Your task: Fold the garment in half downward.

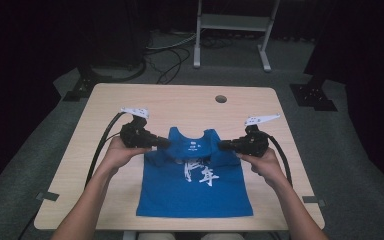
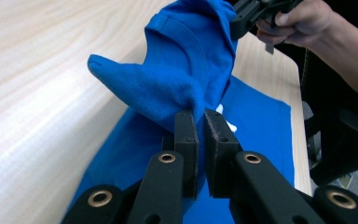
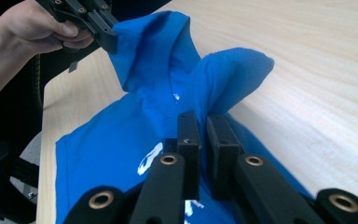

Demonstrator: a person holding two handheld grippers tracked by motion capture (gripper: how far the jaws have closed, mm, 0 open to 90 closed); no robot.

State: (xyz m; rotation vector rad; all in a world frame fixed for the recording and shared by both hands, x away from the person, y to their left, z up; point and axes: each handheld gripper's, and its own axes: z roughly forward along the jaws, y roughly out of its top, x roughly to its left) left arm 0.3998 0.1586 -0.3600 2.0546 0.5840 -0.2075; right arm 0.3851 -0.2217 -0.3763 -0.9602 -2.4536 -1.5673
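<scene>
A blue sleeveless cotton shirt with white printed characters [image 1: 195,185] is laid on the light wooden table [image 1: 110,100], its lower part flat on the board. The left shoulder strap is pinched by the left gripper [image 1: 166,143], whose jaws are pressed together on the cloth; in the left gripper view the fabric is seen bunched just above the black fingers [image 2: 186,135] and raised off the table. The right shoulder strap is pinched in the same way by the right gripper [image 1: 223,145], and in the right gripper view the folded blue cloth is seen rising directly from between its fingers [image 3: 189,135]. The neckline of the shirt is held between the two pairs of fingertips. Both grippers are held close over the tabletop, one in each hand.
</scene>
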